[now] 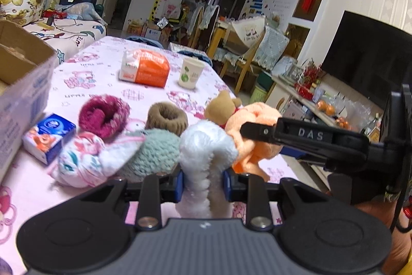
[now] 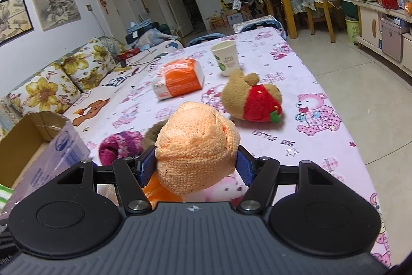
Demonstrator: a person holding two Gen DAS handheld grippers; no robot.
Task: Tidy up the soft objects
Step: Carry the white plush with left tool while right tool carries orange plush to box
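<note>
Left wrist view: a counter point(image 1: 108, 61) under a pink cartoon cloth, with soft things bunched near the camera.
Cardboard box point(image 1: 18, 63): at the far left edge, open at the top.
Tissue pack point(image 1: 49, 137): blue and white, just beside the box.
Patterned sock point(image 1: 77, 159): rolled, lying on the cloth next to the tissue pack.
Magenta sock point(image 1: 103, 116): rolled, behind the patterned one.
Green knit sock point(image 1: 152, 153): in the front row, touching the white sock.
Brown sock point(image 1: 167, 117): rolled, behind the green one.
Left claw point(image 1: 203, 183): narrow, its blue pads pressing on a fluffy white sock point(image 1: 206, 153) that stands up between them.
Orange pack point(image 1: 145, 67) and paper cup point(image 1: 190, 72): farther back on the counter, side by side and apart.
Right claw point(image 1: 247, 133): reaching in from the right, one black finger against an orange sock point(image 1: 255, 130).
Right wrist view: the right claw point(image 2: 194, 166) grips the bundled orange sock point(image 2: 195, 143) between both blue pads, raised over the cloth.
Plush bear point(image 2: 251, 97): brown with a red strawberry body, lying on its side beyond the orange sock, near the cup.
</note>
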